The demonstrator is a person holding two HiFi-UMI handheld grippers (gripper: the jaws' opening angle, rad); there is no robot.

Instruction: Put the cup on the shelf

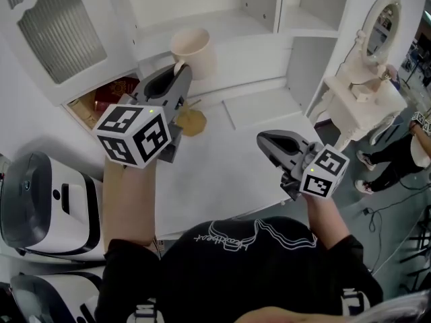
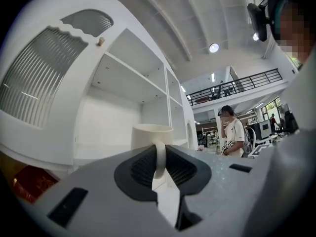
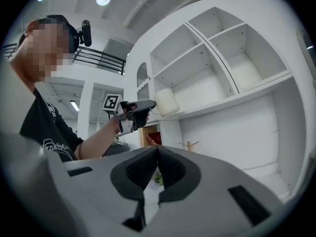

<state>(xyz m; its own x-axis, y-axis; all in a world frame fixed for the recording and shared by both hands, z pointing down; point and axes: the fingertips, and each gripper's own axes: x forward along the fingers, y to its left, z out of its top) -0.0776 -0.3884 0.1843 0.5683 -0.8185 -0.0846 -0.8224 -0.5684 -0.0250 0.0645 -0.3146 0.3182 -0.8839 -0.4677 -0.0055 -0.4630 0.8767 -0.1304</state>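
A cream cup (image 1: pixel 190 49) hangs at the front edge of the white shelf (image 1: pixel 236 29), and whether it rests on the board I cannot tell. My left gripper (image 1: pixel 180 69) is shut on the cup's handle. In the left gripper view the handle (image 2: pixel 159 157) runs down between the dark pads, with the cup (image 2: pixel 151 136) upright beyond them. The right gripper view shows the cup (image 3: pixel 166 101) beside the shelf ledge, with the left gripper (image 3: pixel 143 107) behind it. My right gripper (image 1: pixel 266 140) hovers over the white table with its jaws shut and nothing in them; its pads (image 3: pixel 158 149) meet.
A red box (image 1: pixel 114 89) sits in the low compartment under the shelf. A yellowish object (image 1: pixel 192 121) lies on the white table (image 1: pixel 222 173). A white vanity with a mirror (image 1: pixel 367 93) stands to the right, white machines (image 1: pixel 40 200) to the left. A person (image 2: pixel 232 132) stands far off.
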